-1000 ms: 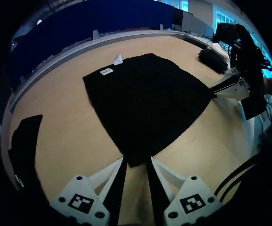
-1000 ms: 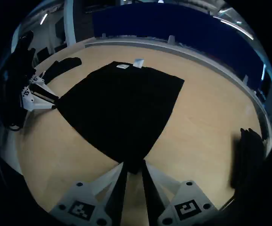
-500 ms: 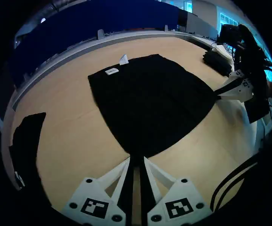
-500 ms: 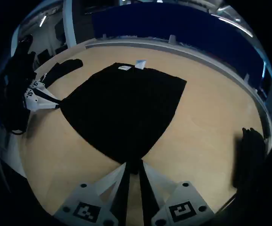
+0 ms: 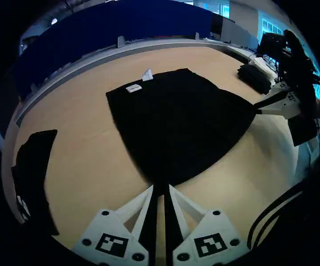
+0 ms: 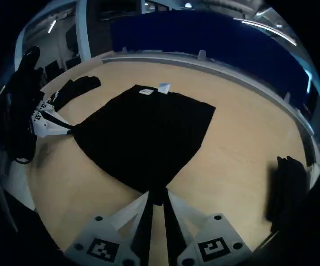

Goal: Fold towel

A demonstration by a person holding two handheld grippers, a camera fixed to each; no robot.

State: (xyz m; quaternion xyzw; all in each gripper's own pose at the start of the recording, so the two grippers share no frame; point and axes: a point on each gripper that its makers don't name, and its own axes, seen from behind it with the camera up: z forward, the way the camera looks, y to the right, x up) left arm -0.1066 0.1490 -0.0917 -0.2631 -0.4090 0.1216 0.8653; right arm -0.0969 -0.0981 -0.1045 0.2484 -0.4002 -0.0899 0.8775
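Observation:
A black towel (image 5: 177, 124) lies spread on the light wooden table (image 5: 84, 146), with white tags (image 5: 134, 88) at its far edge. My left gripper (image 5: 161, 188) is shut on the towel's near corner. In the left gripper view the right gripper (image 5: 259, 106) pinches the towel's other near corner at the right. In the right gripper view the same towel (image 6: 146, 137) fans out from my right gripper (image 6: 158, 195), which is shut on its corner. The left gripper (image 6: 69, 128) holds the corner at the left there. Both held corners look slightly raised off the table.
A folded dark cloth (image 5: 33, 168) lies at the table's left edge in the left gripper view, and another dark pile (image 5: 253, 75) sits far right. In the right gripper view dark cloths lie at far left (image 6: 73, 86) and right (image 6: 286, 190). A blue partition (image 6: 204, 31) backs the table.
Both grippers' jaws closed from slightly apart onto the towel's near corners. The towel's held corners have lifted and drawn a little inward.

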